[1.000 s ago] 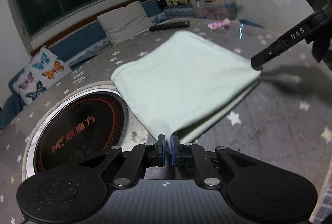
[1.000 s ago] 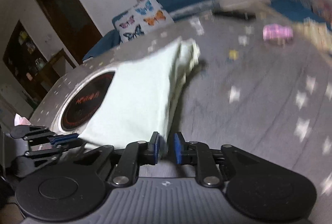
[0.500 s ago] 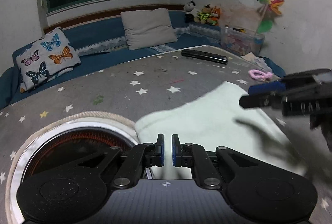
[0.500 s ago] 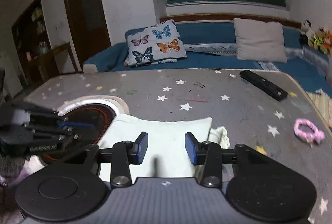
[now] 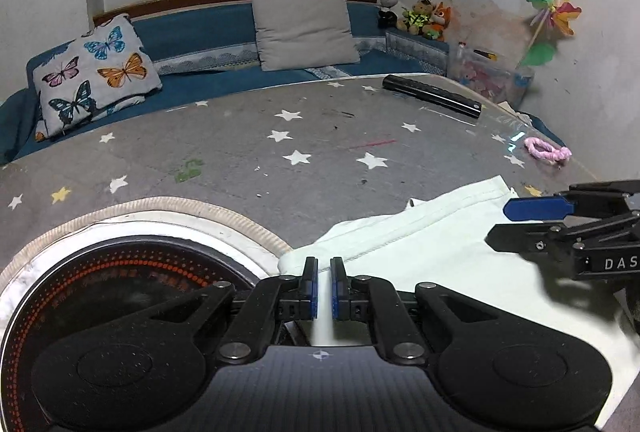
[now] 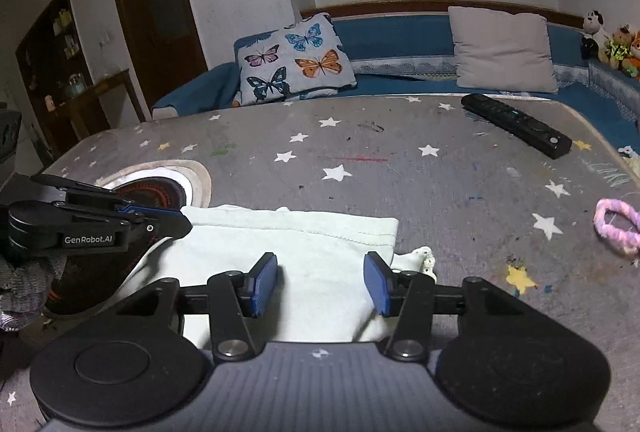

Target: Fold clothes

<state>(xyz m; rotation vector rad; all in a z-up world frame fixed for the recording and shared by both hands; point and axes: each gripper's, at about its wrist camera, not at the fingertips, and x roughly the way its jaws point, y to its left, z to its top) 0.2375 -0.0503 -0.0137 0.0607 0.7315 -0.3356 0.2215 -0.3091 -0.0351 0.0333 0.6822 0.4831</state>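
A pale mint cloth (image 5: 440,264) lies folded flat on the grey star-patterned table (image 5: 240,152), beside a round cooktop. My left gripper (image 5: 324,288) is at the cloth's left corner, its jaws nearly together with a strip of the pale fabric pinched between the pads. From the right wrist view it (image 6: 186,222) comes in from the left over that corner of the cloth (image 6: 304,252). My right gripper (image 6: 320,280) hovers over the cloth's right part with its jaws opening; the fabric lies under them and the pads do not press on it. The left wrist view shows it (image 5: 498,226) at the right edge.
A round black cooktop (image 5: 120,272) with a beige rim is set into the table at the left. A black remote (image 6: 516,124) and a pink hair tie (image 6: 618,228) lie on the right side. A blue bench with a butterfly pillow (image 6: 296,60) runs behind the table.
The cloth has come down from a lifted, stretched hold to lie flat on the table. The right jaws have opened and let go of it. The left jaws stay shut.
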